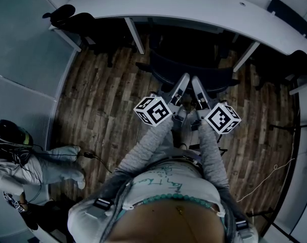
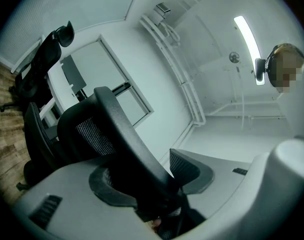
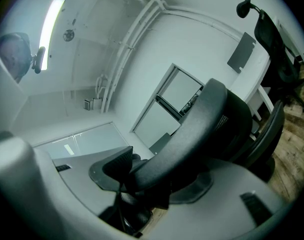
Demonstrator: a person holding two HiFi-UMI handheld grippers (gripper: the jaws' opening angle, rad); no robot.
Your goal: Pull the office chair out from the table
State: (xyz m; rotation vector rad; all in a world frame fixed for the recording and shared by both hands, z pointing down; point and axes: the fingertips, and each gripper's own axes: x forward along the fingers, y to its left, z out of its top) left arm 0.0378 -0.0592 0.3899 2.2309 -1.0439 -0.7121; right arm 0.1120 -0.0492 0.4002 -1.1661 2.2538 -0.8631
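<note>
The black mesh office chair point(image 1: 193, 70) stands at the curved white table point(image 1: 193, 4), its seat partly under the tabletop. Both grippers hold the top rim of its backrest side by side: my left gripper point(image 1: 181, 85) and my right gripper point(image 1: 198, 87). In the left gripper view the chair's black frame bar point(image 2: 116, 134) runs between the pads of the left gripper point(image 2: 149, 179), which is shut on it. The right gripper view shows the same bar point(image 3: 197, 129) clamped in the right gripper point(image 3: 154, 181).
Another black chair point(image 1: 72, 19) stands at the table's left end and one more point(image 1: 295, 59) at its right end. A person in light clothes point(image 1: 37, 168) crouches at the lower left. A thin cable point(image 1: 269, 178) lies on the wood floor at right.
</note>
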